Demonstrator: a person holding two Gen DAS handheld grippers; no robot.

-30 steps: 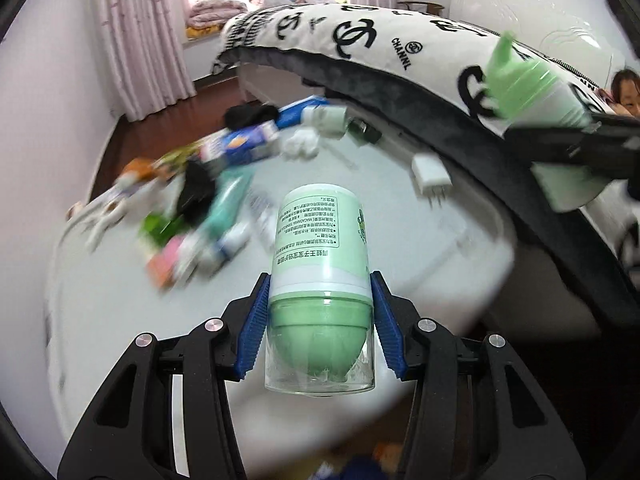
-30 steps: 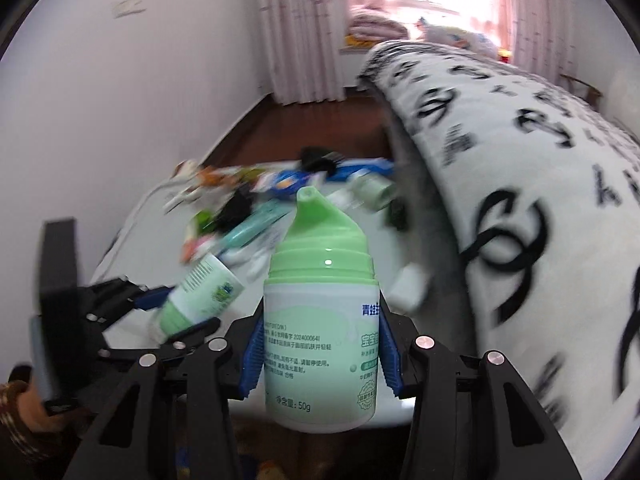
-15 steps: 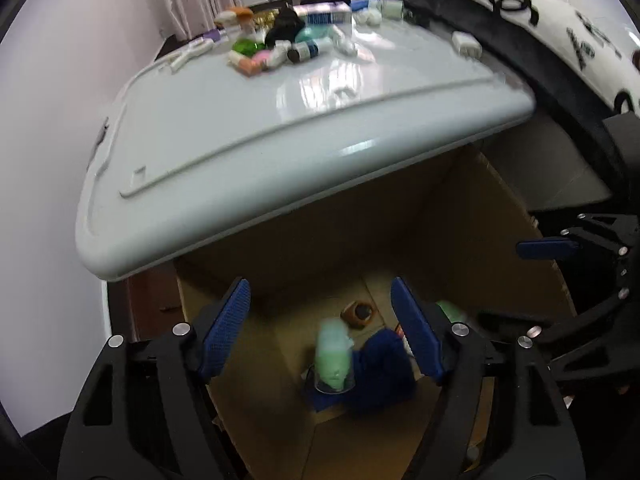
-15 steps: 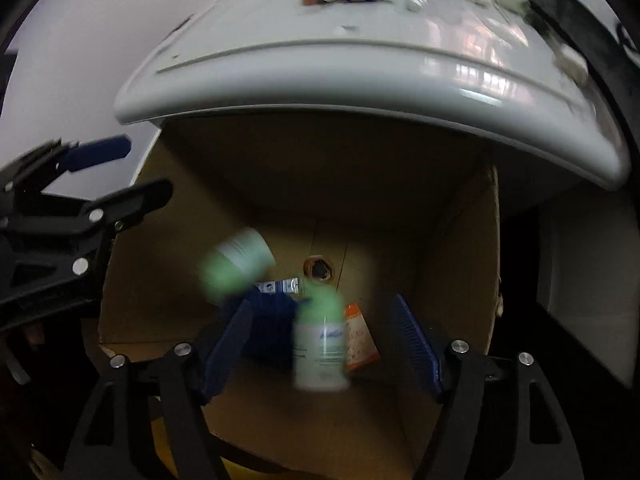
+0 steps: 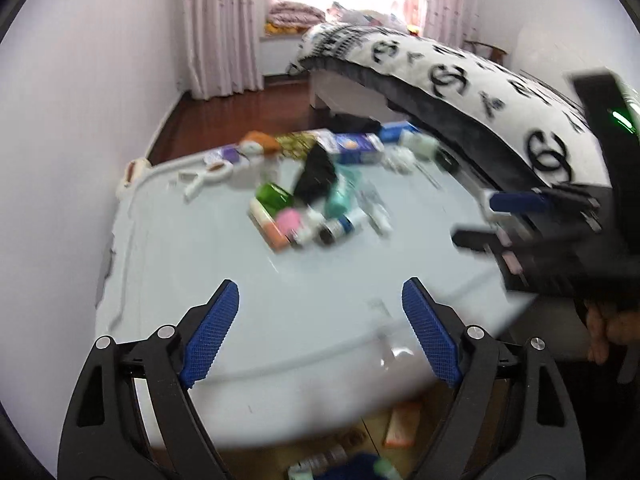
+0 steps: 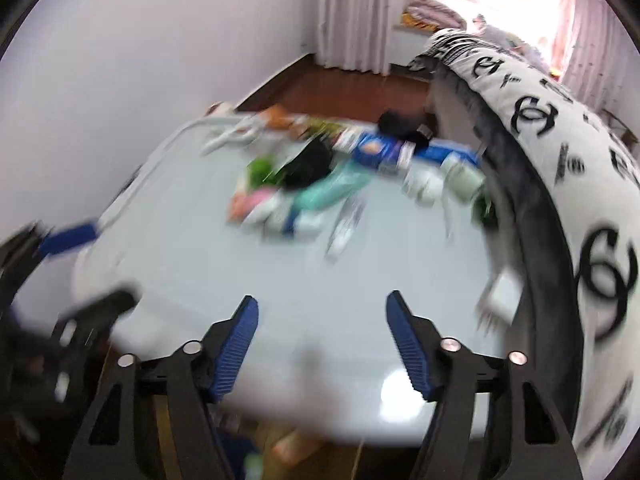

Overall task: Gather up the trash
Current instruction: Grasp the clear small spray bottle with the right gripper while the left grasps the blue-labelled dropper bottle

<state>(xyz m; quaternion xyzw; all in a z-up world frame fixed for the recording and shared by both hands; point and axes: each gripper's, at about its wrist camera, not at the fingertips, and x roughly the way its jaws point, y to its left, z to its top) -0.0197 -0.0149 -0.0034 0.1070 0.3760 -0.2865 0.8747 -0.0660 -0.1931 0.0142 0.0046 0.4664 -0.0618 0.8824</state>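
My left gripper (image 5: pixel 320 320) is open and empty above the near edge of the pale glass table (image 5: pixel 200 280). My right gripper (image 6: pixel 322 328) is open and empty too, above the same table (image 6: pixel 240 280). A heap of trash (image 5: pixel 312 200) lies at the far middle of the table: bottles, tubes, boxes, a black item; it also shows, blurred, in the right wrist view (image 6: pixel 320 176). Below the table's near edge a cardboard box (image 5: pixel 376 440) holds dropped items. The right gripper shows at the right of the left wrist view (image 5: pixel 504 220).
A bed with a black-and-white patterned cover (image 5: pixel 460 76) runs along the table's right side. A white wall (image 5: pixel 80 120) is on the left. A white charger (image 6: pixel 500 292) lies near the table's right edge. Wooden floor and curtains are beyond.
Both grippers let their green bottles drop into the cardboard box and have risen back up above the table, jaws open.
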